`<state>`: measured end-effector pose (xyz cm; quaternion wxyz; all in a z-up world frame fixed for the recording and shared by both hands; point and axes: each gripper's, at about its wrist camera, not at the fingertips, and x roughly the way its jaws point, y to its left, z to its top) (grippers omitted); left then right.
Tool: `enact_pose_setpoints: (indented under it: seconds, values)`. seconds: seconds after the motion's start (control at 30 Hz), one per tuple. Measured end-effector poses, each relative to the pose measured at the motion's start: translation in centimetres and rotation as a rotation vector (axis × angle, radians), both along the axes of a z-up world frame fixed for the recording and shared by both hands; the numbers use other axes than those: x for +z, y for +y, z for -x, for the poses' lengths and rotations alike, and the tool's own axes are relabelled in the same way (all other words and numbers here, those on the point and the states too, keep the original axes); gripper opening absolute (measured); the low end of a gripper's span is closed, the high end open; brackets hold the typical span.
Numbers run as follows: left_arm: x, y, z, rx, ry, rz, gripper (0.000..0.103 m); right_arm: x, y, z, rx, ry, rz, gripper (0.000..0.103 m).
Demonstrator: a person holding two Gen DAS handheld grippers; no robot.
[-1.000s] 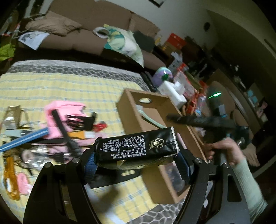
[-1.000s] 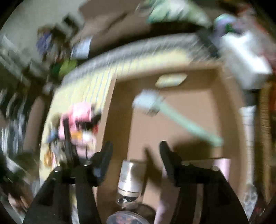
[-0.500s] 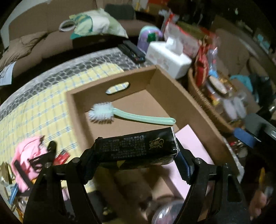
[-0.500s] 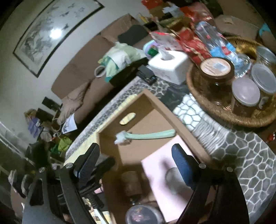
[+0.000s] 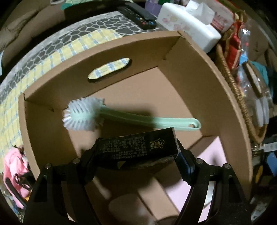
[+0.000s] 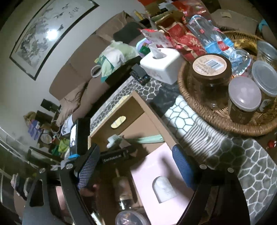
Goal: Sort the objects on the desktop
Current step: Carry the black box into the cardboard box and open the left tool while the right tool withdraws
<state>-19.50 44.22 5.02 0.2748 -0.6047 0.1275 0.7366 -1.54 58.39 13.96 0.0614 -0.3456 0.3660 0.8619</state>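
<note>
My left gripper (image 5: 136, 155) is shut on a black tissue pack (image 5: 136, 148) with gold lettering and holds it above the inside of the brown cardboard box (image 5: 188, 52). A mint green brush (image 5: 83, 116) with white bristles lies on the box floor just beyond the pack. A pink box (image 5: 204, 173) lies in the box at the lower right. My right gripper (image 6: 135, 164) is open and empty above the near end of the cardboard box (image 6: 136, 98), over the pink box (image 6: 155, 166). The left gripper (image 6: 114, 155) shows there too.
A white tissue box (image 5: 187, 22), a remote (image 5: 138, 12) and a wicker basket (image 6: 195, 102) with jars stand beyond and right of the box. Pink and black clutter (image 5: 13, 171) lies on the yellow checked cloth at left. A jar (image 6: 123, 192) stands near the pink box.
My left gripper has carried the tissue pack from over the cloth to over the box and lower into it. My right gripper has pulled back and up from the box.
</note>
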Motion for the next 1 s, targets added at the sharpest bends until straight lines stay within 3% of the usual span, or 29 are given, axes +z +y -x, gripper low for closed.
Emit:
enact_pose_setpoints:
  seconds: [0.1, 0.27, 0.4, 0.53, 0.73, 0.83, 0.87, 0.9, 1.0]
  values:
    - [0.3, -0.2, 0.2, 0.016, -0.003, -0.023, 0.075, -0.1, -0.2, 0.2, 0.02, -0.003, -0.011, 0.088]
    - [-0.2, 0.0, 0.5, -0.003, -0.023, 0.017, 0.075, -0.6, 0.0, 0.1, 0.02, -0.015, -0.012, 0.088]
    - [1.9, 0.2, 1.1, 0.01, -0.021, -0.05, 0.075, -0.3, 0.0, -0.2, 0.018, -0.004, -0.02, 0.088]
    - [2.3, 2.5, 2.0, -0.012, 0.006, -0.026, 0.075, 0.0, 0.1, -0.6, 0.008, 0.001, -0.051, 0.088]
    - [-0.1, 6.8, 2.5, -0.076, 0.007, 0.053, 0.073, -0.2, 0.7, -0.4, -0.002, -0.005, -0.051, 0.088]
    - [-1.2, 8.0, 3.1, -0.088, 0.002, 0.079, 0.08, -0.4, 0.8, -0.1, 0.004, -0.012, -0.056, 0.088]
    - [-1.2, 8.2, 3.2, -0.08, 0.009, 0.077, 0.092, -0.5, 0.7, 0.0, 0.008, -0.014, -0.059, 0.088]
    - [-1.1, 8.2, 3.4, -0.069, 0.015, 0.067, 0.097, -0.6, 0.7, 0.1, 0.011, -0.017, -0.062, 0.088]
    - [0.1, 7.4, 3.1, -0.05, 0.029, 0.011, 0.1, -0.8, 0.5, 0.3, 0.021, -0.03, -0.082, 0.088]
